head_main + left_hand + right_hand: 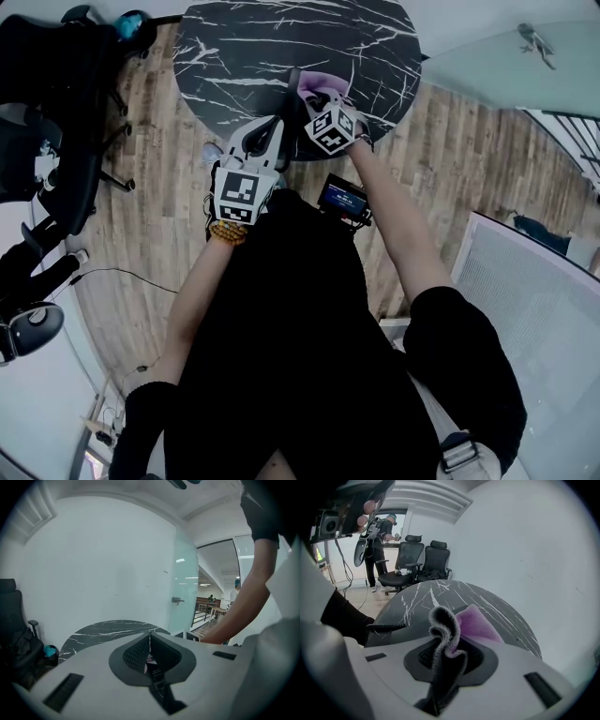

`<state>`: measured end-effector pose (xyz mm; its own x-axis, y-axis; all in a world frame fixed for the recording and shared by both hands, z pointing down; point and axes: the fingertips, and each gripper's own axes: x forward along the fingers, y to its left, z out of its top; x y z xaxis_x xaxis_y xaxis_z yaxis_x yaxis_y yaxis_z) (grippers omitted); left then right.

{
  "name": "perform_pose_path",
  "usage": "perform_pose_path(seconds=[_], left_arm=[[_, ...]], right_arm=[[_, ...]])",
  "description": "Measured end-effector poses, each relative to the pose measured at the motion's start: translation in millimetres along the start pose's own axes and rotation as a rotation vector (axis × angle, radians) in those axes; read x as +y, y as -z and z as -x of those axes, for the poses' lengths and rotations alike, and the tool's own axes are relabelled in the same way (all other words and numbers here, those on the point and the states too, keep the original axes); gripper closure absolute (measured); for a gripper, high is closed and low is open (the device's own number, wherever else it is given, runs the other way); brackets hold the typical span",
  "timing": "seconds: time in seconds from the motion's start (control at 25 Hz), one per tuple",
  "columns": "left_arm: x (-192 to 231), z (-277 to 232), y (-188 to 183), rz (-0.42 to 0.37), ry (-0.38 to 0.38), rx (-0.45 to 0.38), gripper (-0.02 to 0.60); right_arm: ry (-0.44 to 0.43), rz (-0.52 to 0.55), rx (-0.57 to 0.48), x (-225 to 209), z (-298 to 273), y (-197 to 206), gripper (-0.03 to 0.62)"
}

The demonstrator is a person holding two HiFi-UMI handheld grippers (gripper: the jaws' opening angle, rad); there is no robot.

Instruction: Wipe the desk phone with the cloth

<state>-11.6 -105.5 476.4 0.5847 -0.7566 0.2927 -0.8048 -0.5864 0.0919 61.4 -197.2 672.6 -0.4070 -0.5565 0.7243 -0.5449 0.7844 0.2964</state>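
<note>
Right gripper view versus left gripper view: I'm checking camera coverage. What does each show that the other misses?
Only the right gripper view: the cloth pinched in the right gripper, a coiled cord, office chairs. Only the left gripper view: the left gripper shut on nothing, a glass door, a railing. Both: the black marble table.

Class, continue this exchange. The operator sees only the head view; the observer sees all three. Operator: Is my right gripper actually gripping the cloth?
Observer: Yes. In its own view the right gripper is shut on the purple, grey-edged cloth.
Operator: And the other one?
Observer: The left gripper has its jaws together, with nothing clearly held.
Operator: Anything beside the cloth?
Observer: A black coiled cord, left of it in the right gripper view.
</note>
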Motion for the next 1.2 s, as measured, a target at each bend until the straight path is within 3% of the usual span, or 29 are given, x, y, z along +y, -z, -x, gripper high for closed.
perform_pose_path(seconds=[1.2], left_arm=[[-2,-1,3,-0.004,0.008,0.010,0.563]], right_arm=[[-0.033,-0.037,-0.004,21,2,8,0.525]])
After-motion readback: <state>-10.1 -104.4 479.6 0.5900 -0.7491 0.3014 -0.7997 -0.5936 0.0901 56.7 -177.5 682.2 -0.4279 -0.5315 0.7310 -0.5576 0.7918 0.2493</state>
